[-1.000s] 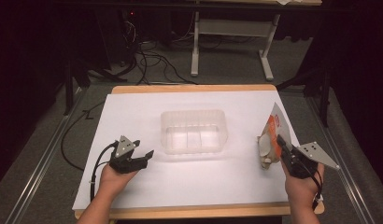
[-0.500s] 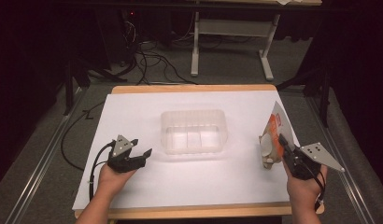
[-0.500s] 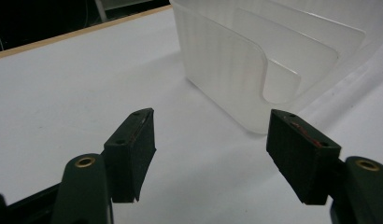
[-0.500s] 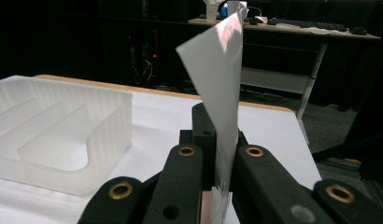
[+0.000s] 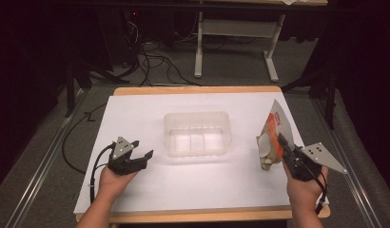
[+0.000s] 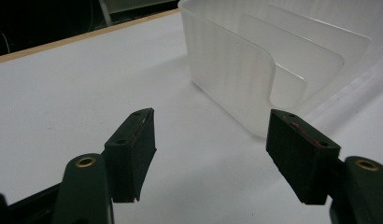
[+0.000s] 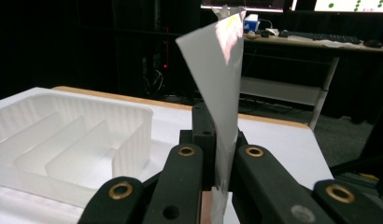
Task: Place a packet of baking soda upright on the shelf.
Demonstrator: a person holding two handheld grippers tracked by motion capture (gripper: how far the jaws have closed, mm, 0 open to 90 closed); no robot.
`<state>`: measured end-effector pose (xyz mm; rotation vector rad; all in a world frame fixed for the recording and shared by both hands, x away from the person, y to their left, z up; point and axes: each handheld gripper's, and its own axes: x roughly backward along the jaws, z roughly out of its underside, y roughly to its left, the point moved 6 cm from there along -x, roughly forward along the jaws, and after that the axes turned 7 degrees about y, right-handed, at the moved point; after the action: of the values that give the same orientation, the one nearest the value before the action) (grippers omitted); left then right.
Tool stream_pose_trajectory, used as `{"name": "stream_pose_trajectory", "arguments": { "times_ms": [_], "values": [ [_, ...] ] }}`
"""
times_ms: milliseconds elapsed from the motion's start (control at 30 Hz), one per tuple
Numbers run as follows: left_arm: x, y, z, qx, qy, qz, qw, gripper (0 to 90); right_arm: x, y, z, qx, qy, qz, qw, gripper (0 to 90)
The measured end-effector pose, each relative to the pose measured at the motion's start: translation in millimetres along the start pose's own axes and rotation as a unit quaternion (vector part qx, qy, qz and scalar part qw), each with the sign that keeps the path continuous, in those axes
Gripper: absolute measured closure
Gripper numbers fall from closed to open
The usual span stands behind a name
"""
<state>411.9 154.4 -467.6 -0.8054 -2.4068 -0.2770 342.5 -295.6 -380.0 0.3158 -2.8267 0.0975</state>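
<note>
A clear plastic tray (image 5: 198,134) with inner dividers sits in the middle of the white table (image 5: 145,114). My right gripper (image 5: 281,142) is at the table's right side, shut on a flat snack packet (image 5: 271,137) with orange and white print, held upright off the surface. In the right gripper view the packet (image 7: 222,84) rises as a thin silvery sheet between the closed jaws, with the tray (image 7: 68,140) to the left. My left gripper (image 5: 141,158) rests low at the tray's front left, open and holding nothing. In the left gripper view the tray's corner (image 6: 255,70) lies just beyond the spread pads (image 6: 133,149).
The table's wooden edge (image 5: 198,89) runs along the far side. Beyond it stand a white desk frame (image 5: 231,42) and loose cables (image 5: 150,61) on the dark floor. A black cable (image 5: 72,142) trails off the table's left side.
The right gripper has drawn the packet slightly toward the near edge. The left gripper has stayed where it was.
</note>
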Motion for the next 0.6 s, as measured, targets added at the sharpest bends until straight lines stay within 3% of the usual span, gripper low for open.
{"name": "stream_pose_trajectory", "arguments": {
  "times_ms": [200,300,467,600],
  "values": [
    [-0.5,3.2,-0.2,0.007,-0.002,-0.001,1.0000,33.5,-3.1,9.7,-11.6,0.006,-0.016,-0.010,0.9998,90.0],
    [-0.1,4.7,-0.6,0.011,-0.003,-0.001,0.9999,33.5,-6.8,12.0,-19.0,-0.002,-0.023,-0.018,0.9996,90.0],
    [3.7,3.2,-0.7,0.009,-0.009,-0.002,0.9999,33.5,-12.4,18.8,-31.1,0.010,-0.024,-0.017,0.9995,90.0],
    [7.0,3.6,-1.4,0.016,-0.014,0.003,0.9998,33.5,-14.6,23.2,-39.9,0.007,-0.029,-0.021,0.9993,90.0]
  ]
}}
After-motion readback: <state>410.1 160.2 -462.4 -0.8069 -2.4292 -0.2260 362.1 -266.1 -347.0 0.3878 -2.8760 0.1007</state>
